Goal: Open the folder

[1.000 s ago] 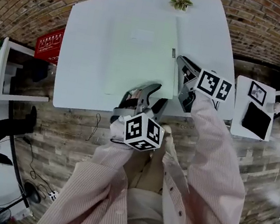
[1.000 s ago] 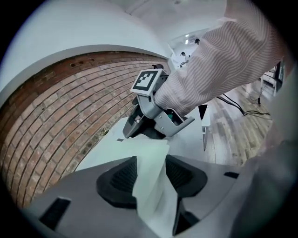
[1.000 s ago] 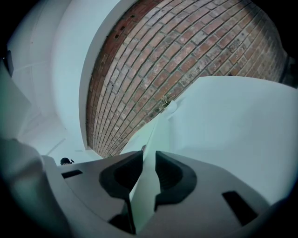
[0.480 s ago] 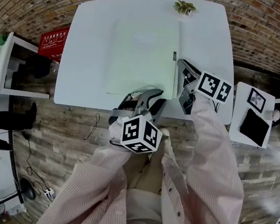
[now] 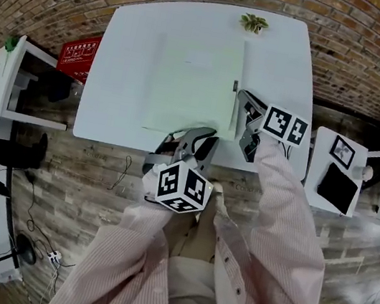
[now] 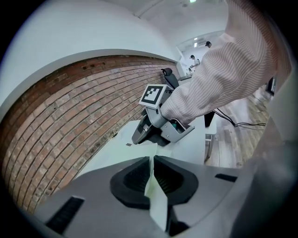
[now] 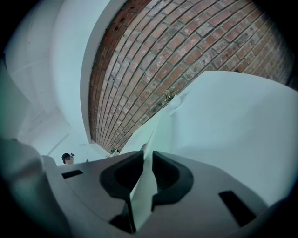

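Observation:
A pale green folder lies flat on the white table. My left gripper is at the folder's near edge. Its jaws are closing, and in the left gripper view the pads pinch a thin green sheet of the folder. My right gripper is at the folder's right edge, by a small dark tab. In the right gripper view its jaws are shut on the folder's edge. The right gripper also shows across the table in the left gripper view.
A small green plant sits at the table's far edge against the brick wall. A red box and a white shelf unit stand to the left. A side table with a black tablet stands to the right.
The left gripper's jaws have closed onto the folder's near edge. The right gripper has stayed at the right edge.

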The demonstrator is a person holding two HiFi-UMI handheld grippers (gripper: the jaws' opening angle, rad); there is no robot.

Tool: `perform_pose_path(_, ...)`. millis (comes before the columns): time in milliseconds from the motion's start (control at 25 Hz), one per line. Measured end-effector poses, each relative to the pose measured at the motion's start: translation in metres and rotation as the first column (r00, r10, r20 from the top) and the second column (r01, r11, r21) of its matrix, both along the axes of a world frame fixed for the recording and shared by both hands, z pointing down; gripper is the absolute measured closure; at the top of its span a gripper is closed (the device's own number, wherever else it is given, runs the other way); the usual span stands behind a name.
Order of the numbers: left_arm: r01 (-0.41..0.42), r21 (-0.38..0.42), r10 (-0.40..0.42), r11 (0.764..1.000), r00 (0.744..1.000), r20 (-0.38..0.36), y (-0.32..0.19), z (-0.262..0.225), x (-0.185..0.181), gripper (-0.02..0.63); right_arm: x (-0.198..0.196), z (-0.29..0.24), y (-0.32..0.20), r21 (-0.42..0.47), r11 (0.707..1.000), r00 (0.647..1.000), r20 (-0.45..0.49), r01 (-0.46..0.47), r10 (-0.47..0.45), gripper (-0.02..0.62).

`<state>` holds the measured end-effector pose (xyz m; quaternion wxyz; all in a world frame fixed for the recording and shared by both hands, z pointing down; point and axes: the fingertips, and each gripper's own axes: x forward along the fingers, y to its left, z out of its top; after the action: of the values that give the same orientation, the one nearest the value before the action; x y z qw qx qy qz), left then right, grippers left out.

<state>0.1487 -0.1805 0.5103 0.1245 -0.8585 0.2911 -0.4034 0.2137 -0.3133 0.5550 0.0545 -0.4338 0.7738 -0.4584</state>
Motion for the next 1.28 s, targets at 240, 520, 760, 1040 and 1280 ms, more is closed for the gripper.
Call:
perform_pose_path(240,0.046,0.001,-0.046,0.999,0.999,-0.016,-0.002,-0.005,-0.003,0.594,-0.001,0.000,-0.001,-0.001,1.000,1.000,0.016,0.013,-0.013,0.531)
perform_pose_path(520,0.092,0.006,-0.092,0.996,0.994,-0.053,-0.005,-0.015,-0.004,0.597,-0.002,0.000,-0.003,-0.004,0.999,0.999,-0.003,0.042,-0.042,0.531)
perform_pose_path(760,0.132,0.031,-0.129,0.991,0.987,-0.096,-0.006,-0.034,-0.014,0.598,-0.002,0.000,-0.002,-0.003,0.999,0.999,-0.003,0.053,-0.053,0.531)
perform_pose_path(1040,0.183,0.063,-0.174,0.981,0.976,-0.127,-0.004,-0.050,-0.027,0.600,-0.002,0.001,-0.003,0.015,0.998,0.997,-0.044,0.069,-0.068,0.531)
perform_pose_path(1280,0.241,0.093,-0.221,0.966,0.957,-0.189,-0.002,-0.070,-0.047,0.603,0.006,-0.007,-0.001,0.060,0.997,0.980,-0.194,0.054,-0.042,0.554)
